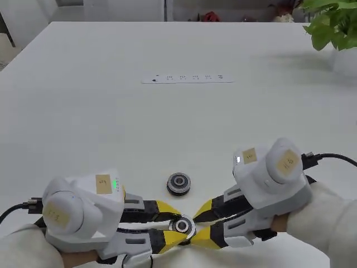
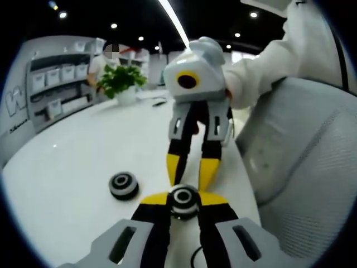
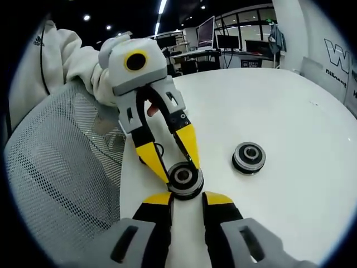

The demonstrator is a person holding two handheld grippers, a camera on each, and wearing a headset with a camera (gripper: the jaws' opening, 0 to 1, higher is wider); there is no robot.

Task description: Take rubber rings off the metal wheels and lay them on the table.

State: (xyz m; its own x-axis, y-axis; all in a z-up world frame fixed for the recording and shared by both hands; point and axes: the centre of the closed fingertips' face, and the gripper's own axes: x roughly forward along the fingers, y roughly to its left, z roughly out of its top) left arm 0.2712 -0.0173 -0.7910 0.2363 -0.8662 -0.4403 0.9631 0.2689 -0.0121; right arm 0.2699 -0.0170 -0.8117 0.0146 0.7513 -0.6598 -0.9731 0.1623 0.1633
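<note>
A: Work surface?
B: White table (image 1: 111, 117), spanning the frame.
A: Tongs?
B: The left gripper (image 1: 172, 225) enters from the lower left and the right gripper (image 1: 199, 224) from the lower right. They meet tip to tip at bottom centre. Each pair of jaws is clamped on the same metal wheel (image 1: 182, 226), with its black rubber ring (image 3: 187, 195) in place.
A: Other parts?
B: A second wheel (image 1: 179, 183) lies flat on the table just above the clamped one, apart from both grippers, ring on.
</note>
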